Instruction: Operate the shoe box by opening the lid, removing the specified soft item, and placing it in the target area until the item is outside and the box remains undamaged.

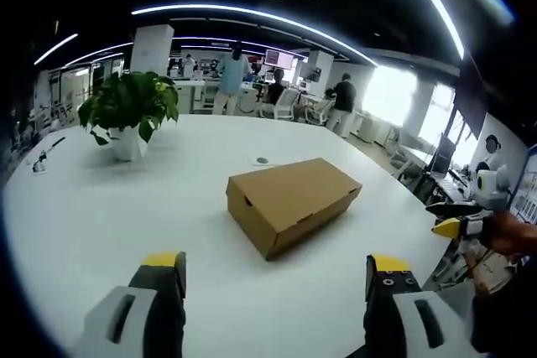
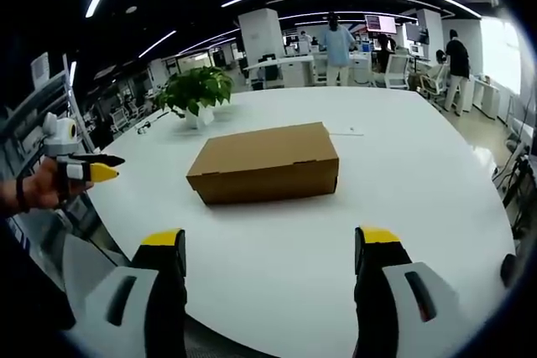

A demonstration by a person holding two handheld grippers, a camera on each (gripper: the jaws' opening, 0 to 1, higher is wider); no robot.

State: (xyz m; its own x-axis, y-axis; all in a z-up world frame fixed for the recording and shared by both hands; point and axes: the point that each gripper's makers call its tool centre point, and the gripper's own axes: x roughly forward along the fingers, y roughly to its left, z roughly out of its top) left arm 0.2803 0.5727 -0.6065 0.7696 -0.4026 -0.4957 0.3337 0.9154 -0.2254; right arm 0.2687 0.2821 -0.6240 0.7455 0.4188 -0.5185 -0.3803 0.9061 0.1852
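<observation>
A brown cardboard shoe box [image 1: 292, 201] lies on the white table [image 1: 101, 215] with its lid down; the right gripper view shows the shoe box [image 2: 267, 163] from its long side. My left gripper [image 1: 277, 270] is open, its yellow-tipped jaws wide apart well short of the box. My right gripper [image 2: 273, 245] is open too, hovering over the table edge in front of the box. At the right edge of the left gripper view the right gripper [image 1: 457, 225] shows, held by a hand. At the left edge of the right gripper view the left gripper [image 2: 84, 169] shows. Nothing is held.
A potted green plant [image 1: 130, 115] stands at the far left of the table, behind the box. A small flat object [image 1: 263, 160] lies beyond the box, and a dark tool [image 1: 46, 155] lies at the table's left edge. Several people and chairs [image 1: 281, 102] are behind the table.
</observation>
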